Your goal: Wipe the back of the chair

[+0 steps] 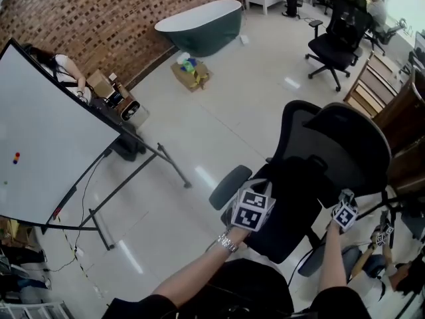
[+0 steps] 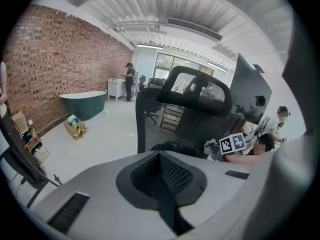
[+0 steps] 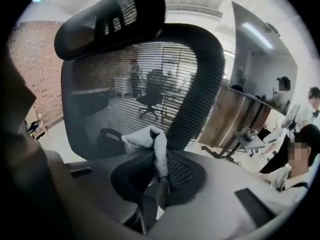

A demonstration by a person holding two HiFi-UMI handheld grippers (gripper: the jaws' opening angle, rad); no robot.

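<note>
The black mesh chair (image 1: 312, 178) stands on the pale glossy floor (image 1: 219, 125) directly below the person, its curved backrest (image 3: 125, 84) and padded headrest (image 3: 110, 19) filling most of the right gripper view. The right tool (image 3: 161, 178) is pointed at the lower part of that backrest, with its jaws pinched together on a whitish, nubbly cloth (image 3: 145, 139). The cloth bunches up out of the jaws in front of the mesh; whether it touches the mesh cannot be told. The left tool (image 2: 161, 156) is held a little further out on the person's left, aimed at the same chair, its jaws closed against each other with nothing between them. In the head view both marker cubes hover over the chair's near side, with one grey armrest (image 1: 229, 186) sticking out to the left. Further off, a large whiteboard (image 1: 46, 138) on a wheeled stand leans at the left, and a dark green bathtub (image 1: 202, 22) sits against the brick wall (image 1: 119, 18) with an open cardboard box (image 1: 191, 73) just beside it. A second office chair (image 1: 339, 38) stands well apart at the upper right. A seated person (image 3: 295, 169) shows at the right edge of the right gripper view.
</note>
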